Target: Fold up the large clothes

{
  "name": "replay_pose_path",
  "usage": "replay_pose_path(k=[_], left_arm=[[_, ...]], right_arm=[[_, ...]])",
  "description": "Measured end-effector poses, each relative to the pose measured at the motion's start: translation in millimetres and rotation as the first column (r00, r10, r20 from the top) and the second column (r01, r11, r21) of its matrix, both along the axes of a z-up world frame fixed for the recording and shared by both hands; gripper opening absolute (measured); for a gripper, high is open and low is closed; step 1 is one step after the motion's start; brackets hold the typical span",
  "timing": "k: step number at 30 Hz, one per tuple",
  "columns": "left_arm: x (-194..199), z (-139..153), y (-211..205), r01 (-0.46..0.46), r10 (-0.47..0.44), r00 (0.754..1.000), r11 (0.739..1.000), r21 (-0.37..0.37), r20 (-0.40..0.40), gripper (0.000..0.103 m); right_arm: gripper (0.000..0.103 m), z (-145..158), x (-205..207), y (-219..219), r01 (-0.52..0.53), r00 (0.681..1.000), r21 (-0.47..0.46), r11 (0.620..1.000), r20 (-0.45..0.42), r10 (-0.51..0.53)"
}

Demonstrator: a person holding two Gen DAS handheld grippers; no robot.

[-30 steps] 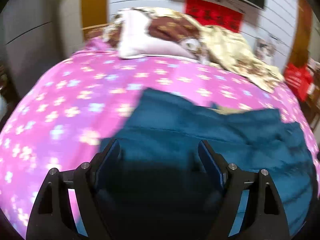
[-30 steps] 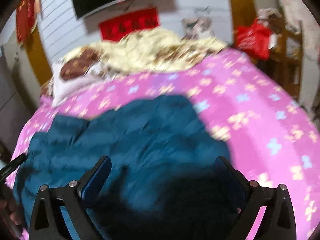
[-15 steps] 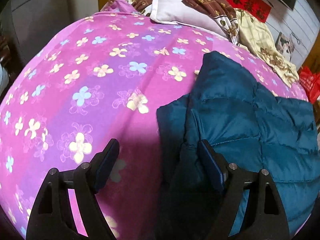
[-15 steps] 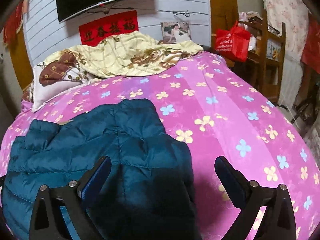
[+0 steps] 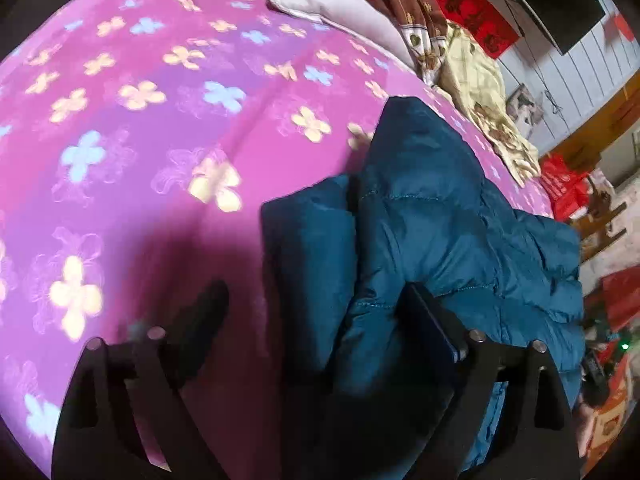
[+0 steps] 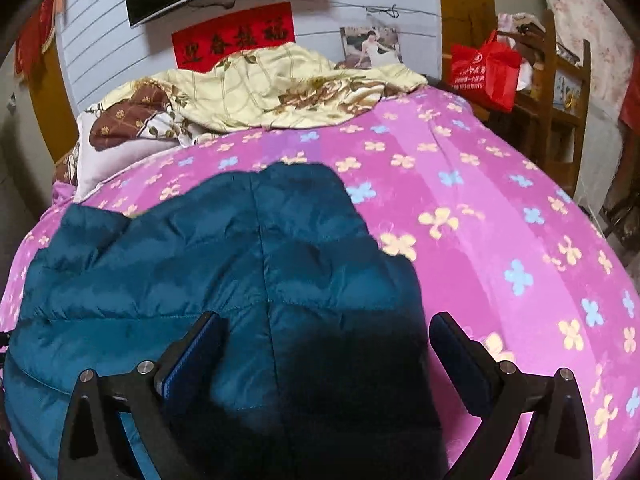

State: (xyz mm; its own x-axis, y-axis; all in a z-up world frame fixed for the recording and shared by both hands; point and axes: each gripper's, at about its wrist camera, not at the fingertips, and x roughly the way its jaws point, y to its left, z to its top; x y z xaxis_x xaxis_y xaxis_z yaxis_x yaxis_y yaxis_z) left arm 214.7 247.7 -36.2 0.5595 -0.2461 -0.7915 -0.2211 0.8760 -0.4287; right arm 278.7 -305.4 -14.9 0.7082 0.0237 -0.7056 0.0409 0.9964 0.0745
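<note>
we see our left claw (image 5: pixel 316 312) and right claw (image 6: pixel 326 340) both spread wide over the teal puffer jacket (image 6: pixel 224 264) on the bed (image 6: pixel 500 208); beyond the jacket, the red banner's (image 6: pixel 234 38) characters are unreadable.

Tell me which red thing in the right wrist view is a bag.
The red bag on the wooden shelf at right; the other, the red banner, hangs flat on the wall with black characters.

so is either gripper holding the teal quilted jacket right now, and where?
Nothing held. Left gripper and right gripper both stand open over the teal quilted puffer jacket, jaws spread wide, not closed on fabric.
</note>
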Motion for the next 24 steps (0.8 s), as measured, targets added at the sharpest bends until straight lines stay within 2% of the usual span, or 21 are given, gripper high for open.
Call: replay_pose_path(k=[2, 6, 11, 12, 16, 18, 21, 24], left_arm=[[3.9, -0.8, -5.3, 0.041, -0.040, 0.999, 0.999, -0.009, 0.016, 0.094], [6.0, -1.6, -7.4, 0.093, -0.087, 0.994, 0.991, -0.098, 0.063, 0.094], [8.7, -1.8, -7.9, 0.108, -0.095, 0.991, 0.983, -0.148, 0.090, 0.093], [7.6, -0.5, -10.3, 0.113, -0.102, 0.991, 0.985, -0.131, 0.087, 0.092], [6.6, 6.8, -25.4, 0.123, -0.121, 0.988, 0.992, -0.011, 0.096, 0.060], [5.5, 10.3, -31.6, 0.125, -0.129, 0.986, 0.991, 0.041, 0.105, 0.051], [2.2, 12.9, -42.1, 0.125, -0.140, 0.984, 0.984, 0.128, 0.109, 0.044], [0.9, 11.7, -47.6, 0.115, -0.136, 0.985, 0.977, 0.181, 0.108, 0.043]], right_arm=[[0.103, -2.9, 0.9, -0.2, 0.003, 1.000, 0.006, 1.000, -0.003, -0.003], [0.103, -5.7, 2.0, -0.7, -0.002, 1.000, 0.013, 1.000, -0.007, 0.002], [0.103, -9.2, 4.5, -1.6, -0.004, 1.000, 0.034, 0.999, -0.010, 0.004], [0.103, -9.5, 4.6, -1.7, -0.004, 1.000, 0.034, 0.999, -0.011, 0.005], [0.103, -8.2, 6.2, -5.1, -0.014, 1.000, 0.050, 0.999, -0.019, 0.015], [0.103, 0.3, 6.9, -12.7, -0.036, 0.999, 0.092, 0.995, -0.017, 0.038], [0.103, 21.8, -1.2, -33.7, 0.009, 0.999, 0.097, 0.995, 0.052, -0.014], [0.103, 36.9, -5.2, -65.8, 0.079, 0.992, 0.108, 0.991, 0.091, -0.089]])
